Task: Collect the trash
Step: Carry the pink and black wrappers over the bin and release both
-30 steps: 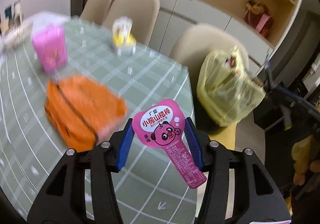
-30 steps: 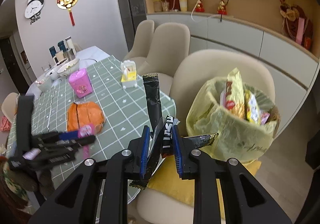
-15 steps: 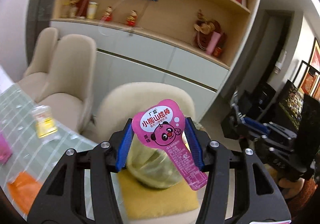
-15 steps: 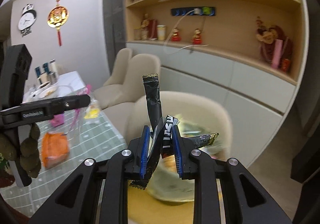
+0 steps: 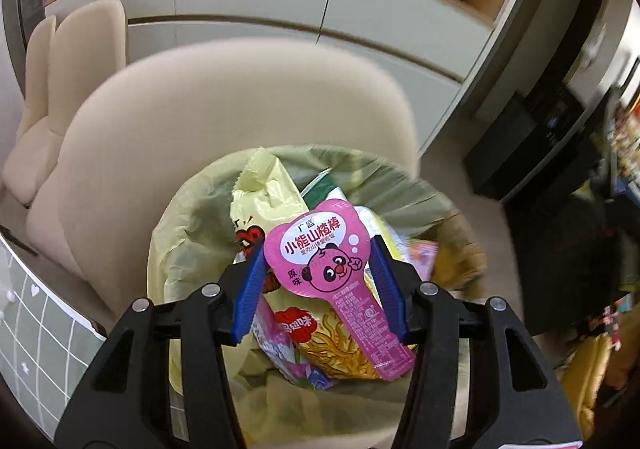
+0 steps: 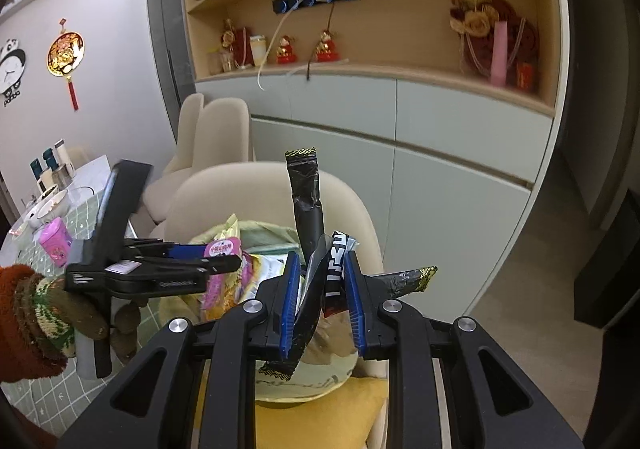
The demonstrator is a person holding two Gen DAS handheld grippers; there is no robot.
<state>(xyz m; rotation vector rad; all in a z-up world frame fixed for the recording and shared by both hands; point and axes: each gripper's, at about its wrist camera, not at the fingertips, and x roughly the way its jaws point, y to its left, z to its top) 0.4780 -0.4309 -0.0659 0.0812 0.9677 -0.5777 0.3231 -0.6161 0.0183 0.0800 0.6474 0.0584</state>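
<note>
A: What do we have in the left gripper (image 5: pixel 318 281)?

B: Its blue pads are clamped on the pink lollipop-shaped wrapper (image 5: pixel 326 269) with the cartoon bear, right above the open mouth of the yellow trash bag (image 5: pixel 192 217).

A: And the bag?

B: It sits on the yellow cushion (image 6: pixel 320 421) of the beige chair (image 5: pixel 224 101), already stuffed with snack packets (image 5: pixel 332 345). The green checked table (image 5: pixel 36 345) lies at our near left.

A: Our right gripper (image 6: pixel 320 301)?

B: Clenched on the crumpled black wrappers (image 6: pixel 316 245), one strip sticking up, one end pointing right. It hangs at the near side of the bag, with the left gripper just to its left, held by our gloved hand (image 6: pixel 60 309).
</note>
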